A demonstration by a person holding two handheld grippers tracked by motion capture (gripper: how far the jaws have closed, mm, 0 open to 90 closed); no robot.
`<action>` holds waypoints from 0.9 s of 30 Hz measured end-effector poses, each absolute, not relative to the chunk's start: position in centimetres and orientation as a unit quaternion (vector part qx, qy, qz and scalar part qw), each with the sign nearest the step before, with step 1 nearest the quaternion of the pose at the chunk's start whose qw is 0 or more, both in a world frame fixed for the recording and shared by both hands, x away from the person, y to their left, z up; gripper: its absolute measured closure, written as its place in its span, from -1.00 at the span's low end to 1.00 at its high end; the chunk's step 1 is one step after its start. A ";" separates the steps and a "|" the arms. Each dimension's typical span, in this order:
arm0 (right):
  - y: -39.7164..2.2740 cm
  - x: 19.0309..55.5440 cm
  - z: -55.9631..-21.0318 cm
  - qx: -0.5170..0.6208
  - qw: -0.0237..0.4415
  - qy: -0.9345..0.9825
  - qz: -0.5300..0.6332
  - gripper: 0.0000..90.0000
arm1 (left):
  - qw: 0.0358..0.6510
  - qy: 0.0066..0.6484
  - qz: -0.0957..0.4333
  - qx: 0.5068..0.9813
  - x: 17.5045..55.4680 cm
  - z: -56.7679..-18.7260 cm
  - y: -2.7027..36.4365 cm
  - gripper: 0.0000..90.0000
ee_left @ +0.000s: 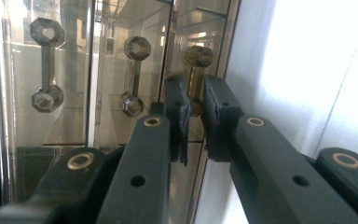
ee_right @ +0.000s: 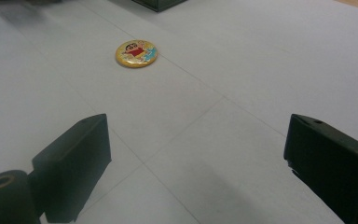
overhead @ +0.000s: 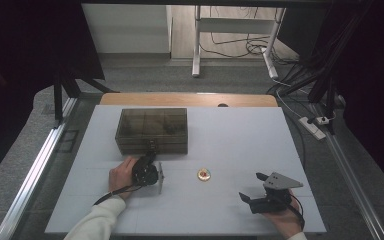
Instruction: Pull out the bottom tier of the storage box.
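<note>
While the left gripper [ee_left: 196,119] pinches a drawer handle [ee_left: 196,79] on the smoked box [overhead: 151,130] near the bench's far-left edge, that thin grip could slip (right gripper [overhead: 254,187] gapes, empty); badge [overhead: 203,174] sits mid-bench.

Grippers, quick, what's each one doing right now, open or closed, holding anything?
Left gripper: jaws nearly closed around a drawer handle on the smoky clear box; actual contact cannot be told.
Right gripper: open, holding nothing, facing the round badge.

Dark item inside the smoked box [overhead: 152,129] too small to identify, badge [overhead: 203,174] picture unreadable from above
</note>
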State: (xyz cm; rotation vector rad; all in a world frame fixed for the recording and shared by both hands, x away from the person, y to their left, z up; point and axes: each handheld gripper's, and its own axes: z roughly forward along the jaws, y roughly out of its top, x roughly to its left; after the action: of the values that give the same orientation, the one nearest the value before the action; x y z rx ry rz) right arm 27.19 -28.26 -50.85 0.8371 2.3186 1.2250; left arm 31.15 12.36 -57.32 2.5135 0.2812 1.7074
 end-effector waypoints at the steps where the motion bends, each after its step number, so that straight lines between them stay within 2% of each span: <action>1: -28.3 27.2 -50.9 0.298 0.193 0.826 0.437 -0.83 | 0.045 0.092 0.559 0.823 31.1 -57.3 12.4 0.78; 9: -28.3 27.2 -50.8 0.298 0.193 0.827 0.436 -0.83 | 0.047 0.086 0.559 0.823 30.4 -57.3 12.5 0.79; 10: -28.3 27.2 -50.8 0.298 0.192 0.827 0.436 -0.83 | 0.047 0.086 0.559 0.823 30.4 -57.3 12.5 0.98; 11: -28.3 27.2 -50.8 0.298 0.192 0.827 0.436 -0.83 | 0.049 0.084 0.567 0.818 30.2 -57.2 12.6 0.98; 12: -28.3 27.2 -50.8 0.298 0.193 0.827 0.437 -0.83 | 0.060 0.094 0.571 0.813 30.0 -56.9 12.7 0.93; 14: -28.2 27.2 -50.8 0.298 0.193 0.826 0.437 -0.83 | 0.072 0.104 0.567 0.814 30.1 -56.6 12.9 0.66; 19: -28.1 27.2 -50.8 0.297 0.192 0.828 0.434 -0.83 | 0.063 0.092 0.564 0.819 30.4 -57.0 12.7 0.48; 24: -28.1 27.3 -50.9 0.298 0.191 0.828 0.436 -0.83 | 0.054 0.093 0.558 0.823 31.0 -57.6 12.5 0.46; 27: -28.0 27.3 -50.9 0.297 0.192 0.828 0.435 -0.83 | 0.050 0.095 0.557 0.823 31.2 -57.7 12.4 0.54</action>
State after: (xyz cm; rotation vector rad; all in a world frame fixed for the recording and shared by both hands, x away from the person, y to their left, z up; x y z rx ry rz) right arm 27.32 -28.01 -50.91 0.8326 2.3253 1.2225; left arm 31.19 12.45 -57.69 2.5073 0.2896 1.6977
